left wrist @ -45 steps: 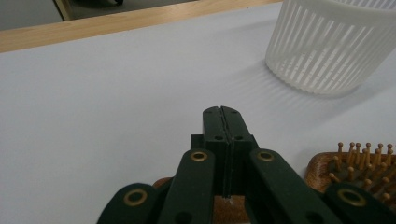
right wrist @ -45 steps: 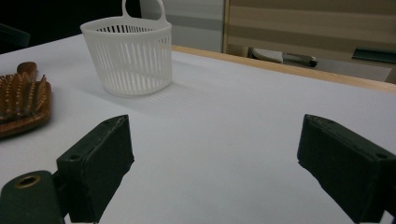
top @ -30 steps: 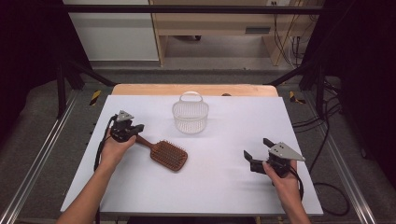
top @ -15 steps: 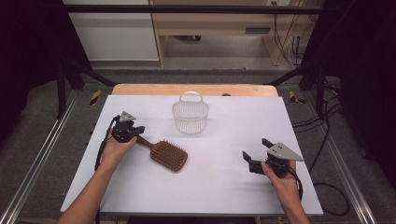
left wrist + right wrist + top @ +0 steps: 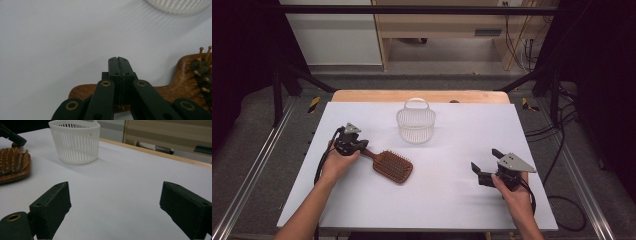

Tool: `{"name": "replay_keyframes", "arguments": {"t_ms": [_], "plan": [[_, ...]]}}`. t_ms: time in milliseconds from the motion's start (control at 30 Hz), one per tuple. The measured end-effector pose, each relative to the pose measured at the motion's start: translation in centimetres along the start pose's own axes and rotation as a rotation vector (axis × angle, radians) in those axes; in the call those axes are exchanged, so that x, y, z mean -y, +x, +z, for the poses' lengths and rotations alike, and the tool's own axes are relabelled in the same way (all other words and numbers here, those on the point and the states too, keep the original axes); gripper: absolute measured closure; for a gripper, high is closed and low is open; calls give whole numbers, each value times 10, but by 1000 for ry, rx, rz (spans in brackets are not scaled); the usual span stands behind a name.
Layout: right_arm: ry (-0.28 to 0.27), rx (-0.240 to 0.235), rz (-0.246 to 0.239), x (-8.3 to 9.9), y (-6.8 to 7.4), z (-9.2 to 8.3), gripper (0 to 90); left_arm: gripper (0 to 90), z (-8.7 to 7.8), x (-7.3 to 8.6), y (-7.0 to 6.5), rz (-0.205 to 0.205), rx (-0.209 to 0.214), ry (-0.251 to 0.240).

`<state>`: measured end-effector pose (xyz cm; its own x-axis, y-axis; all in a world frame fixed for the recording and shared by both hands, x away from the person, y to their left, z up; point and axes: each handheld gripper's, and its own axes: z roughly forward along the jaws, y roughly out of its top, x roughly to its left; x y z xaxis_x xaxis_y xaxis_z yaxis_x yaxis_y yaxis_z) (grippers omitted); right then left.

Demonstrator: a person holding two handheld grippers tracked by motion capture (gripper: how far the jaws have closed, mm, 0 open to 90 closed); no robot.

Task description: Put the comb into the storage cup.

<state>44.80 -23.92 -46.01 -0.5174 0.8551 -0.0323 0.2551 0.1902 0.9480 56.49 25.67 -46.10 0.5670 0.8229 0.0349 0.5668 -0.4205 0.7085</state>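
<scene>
Where the white worktop point(image 5: 437, 200) ends at its far edge, we see a strip of bare wood, then grey floor, a pale wooden bench and dark frame rails to either side. On the worktop the wooden hairbrush point(image 5: 391, 165) lies left of centre, bristles up, its handle pointing to the far left. We see the left tool point(image 5: 357, 146) right over that handle, its jaws pressed fully together above the wood, gripping nothing. The white slatted basket point(image 5: 415, 125) stands upright beyond the brush. Well apart, near the right edge, the right tool point(image 5: 484, 167) rests with jaws spread wide and empty.
</scene>
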Motion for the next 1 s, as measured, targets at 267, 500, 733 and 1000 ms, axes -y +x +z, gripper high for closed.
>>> {"name": "replay_keyframes", "arguments": {"t_ms": [267,500,733,1000], "plan": [[-1,-2,4,0,0,0,100,900,-1,5,-3,7,31,39],[1,-5,5,0,0,0,100,900,-9,15,-9,16,45,61],[4,-7,2,0,1,0,100,900,-23,26,-19,32,70,85],[5,-6,6,1,1,0,100,900,-39,37,-34,58,97,92]]}}
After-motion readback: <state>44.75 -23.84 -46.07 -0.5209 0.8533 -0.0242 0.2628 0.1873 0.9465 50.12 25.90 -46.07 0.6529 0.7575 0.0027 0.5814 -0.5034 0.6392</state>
